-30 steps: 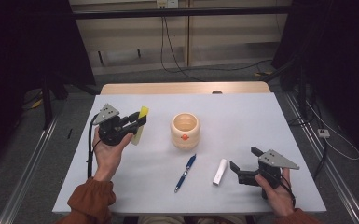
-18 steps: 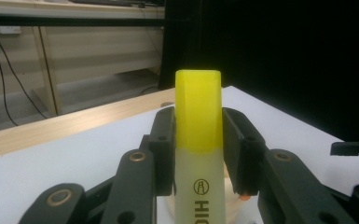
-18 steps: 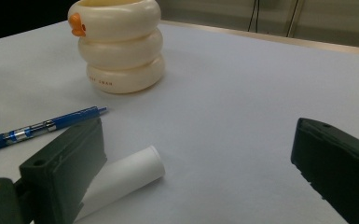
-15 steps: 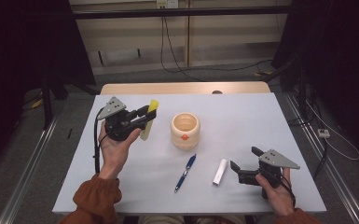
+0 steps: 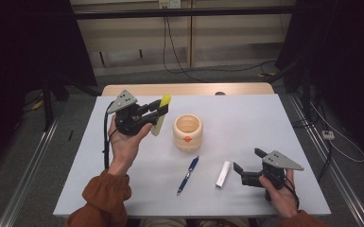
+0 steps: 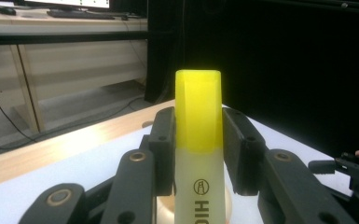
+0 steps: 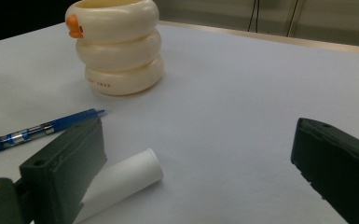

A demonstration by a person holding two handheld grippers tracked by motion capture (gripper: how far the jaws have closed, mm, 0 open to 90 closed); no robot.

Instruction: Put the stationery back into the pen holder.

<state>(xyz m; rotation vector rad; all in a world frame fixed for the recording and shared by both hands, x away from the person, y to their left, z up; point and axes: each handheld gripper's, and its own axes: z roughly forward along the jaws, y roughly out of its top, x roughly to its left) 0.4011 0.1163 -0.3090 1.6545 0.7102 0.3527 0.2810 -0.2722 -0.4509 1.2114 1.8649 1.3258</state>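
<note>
Yellow-capped highlighter (image 5: pixel 160 115) sits clamped in the left hand-held gripper (image 5: pixel 160 111), raised above the worktop (image 5: pixel 246 123) beside the cream pen cup (image 5: pixel 187 132), while the right hand-held gripper (image 5: pixel 248 166) rests open, empty, near a white tube (image 5: pixel 223 174).

A cream cup (image 5: pixel 187 132) of three stacked rings stands upright near the middle of the white bench (image 5: pixel 246 123), with a small orange mark on its side. Near the cup, on its near side, a blue pen (image 5: pixel 188 175) lies slanting on the bench. Just right of the pen, farther from the cup, lies a white tube (image 5: pixel 223 174). Beyond the cup, cables (image 5: pixel 170 52) trail across the floor before pale cabinets (image 5: pixel 189 33).
</note>
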